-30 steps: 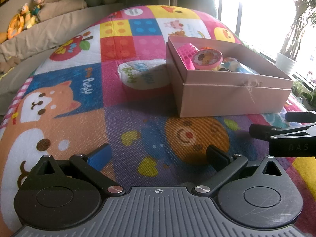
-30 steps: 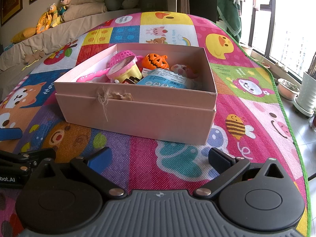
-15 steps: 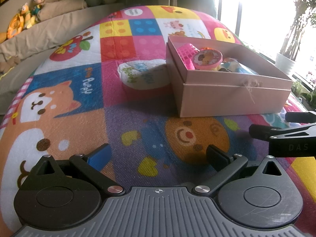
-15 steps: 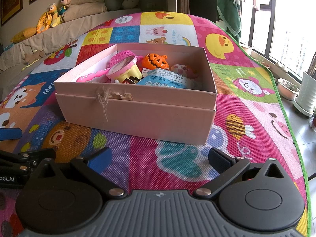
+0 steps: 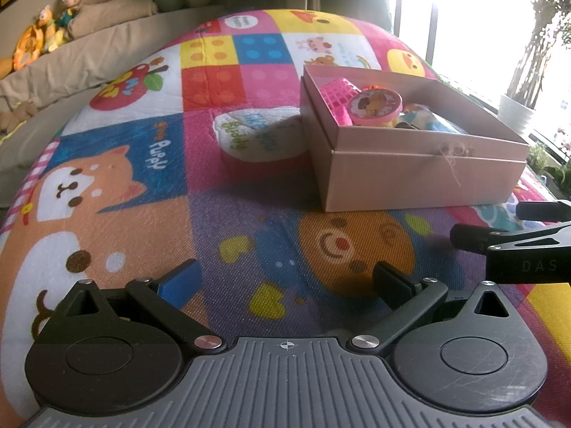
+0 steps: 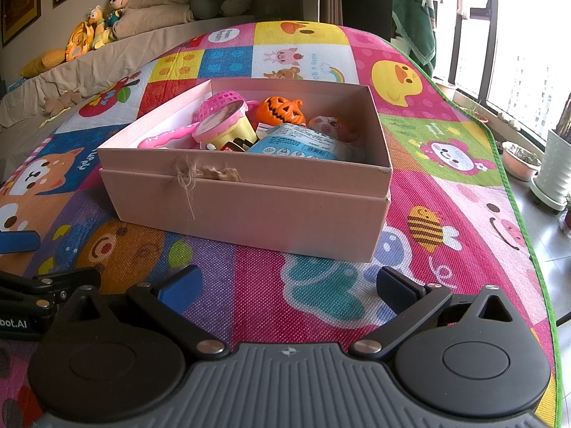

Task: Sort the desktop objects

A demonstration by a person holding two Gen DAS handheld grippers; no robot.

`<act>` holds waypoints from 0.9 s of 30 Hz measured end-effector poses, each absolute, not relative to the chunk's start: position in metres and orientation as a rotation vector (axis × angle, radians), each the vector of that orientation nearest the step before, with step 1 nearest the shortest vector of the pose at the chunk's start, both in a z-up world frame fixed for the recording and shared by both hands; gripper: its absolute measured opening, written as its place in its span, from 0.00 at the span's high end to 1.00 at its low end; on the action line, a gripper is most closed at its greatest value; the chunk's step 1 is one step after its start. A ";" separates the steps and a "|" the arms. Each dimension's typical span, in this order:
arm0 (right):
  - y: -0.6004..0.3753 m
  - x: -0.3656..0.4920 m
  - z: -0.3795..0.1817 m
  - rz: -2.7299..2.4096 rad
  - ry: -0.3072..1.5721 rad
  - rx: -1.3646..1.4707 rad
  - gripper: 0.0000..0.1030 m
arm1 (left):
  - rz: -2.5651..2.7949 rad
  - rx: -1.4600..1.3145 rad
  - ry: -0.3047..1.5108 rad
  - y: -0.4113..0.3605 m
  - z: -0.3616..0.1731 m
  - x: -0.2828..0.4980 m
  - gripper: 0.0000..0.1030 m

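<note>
An open pink cardboard box (image 6: 249,210) sits on a colourful play mat (image 6: 321,303). It holds a pink basket (image 6: 219,103), a pink-lidded cup (image 6: 223,128), an orange pumpkin (image 6: 282,110), a blue packet (image 6: 299,142) and a pink doll head (image 6: 332,126). The box also shows in the left wrist view (image 5: 421,178). My right gripper (image 6: 285,285) is open and empty in front of the box. My left gripper (image 5: 285,281) is open and empty, left of the box over the mat (image 5: 178,221). The right gripper's fingers (image 5: 474,237) show at that view's right edge.
A white printed patch or pack (image 5: 257,135) lies just left of the box. Beige cushions with plush toys (image 6: 92,32) line the far left. Plant pots (image 6: 553,174) stand on the floor right of the mat's green edge (image 6: 514,196).
</note>
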State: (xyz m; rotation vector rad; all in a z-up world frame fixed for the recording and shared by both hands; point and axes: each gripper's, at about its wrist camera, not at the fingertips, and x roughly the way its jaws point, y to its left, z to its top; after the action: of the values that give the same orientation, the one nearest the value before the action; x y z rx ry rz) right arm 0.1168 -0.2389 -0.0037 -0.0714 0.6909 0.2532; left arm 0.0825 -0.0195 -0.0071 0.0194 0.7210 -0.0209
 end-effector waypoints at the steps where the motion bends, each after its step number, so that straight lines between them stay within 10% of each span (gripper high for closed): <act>1: -0.239 0.116 -0.004 0.253 0.691 -0.072 0.00 | -0.020 0.020 0.721 -0.020 -0.007 0.082 0.00; 27: -0.239 0.116 -0.003 0.253 0.691 -0.071 0.00 | 0.043 -0.004 0.742 -0.023 -0.006 0.085 0.00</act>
State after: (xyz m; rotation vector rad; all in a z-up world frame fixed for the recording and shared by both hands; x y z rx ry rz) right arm 0.1163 -0.2387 -0.0034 -0.0715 0.6907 0.2534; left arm 0.0854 -0.0228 -0.0058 -0.0040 0.7419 0.0431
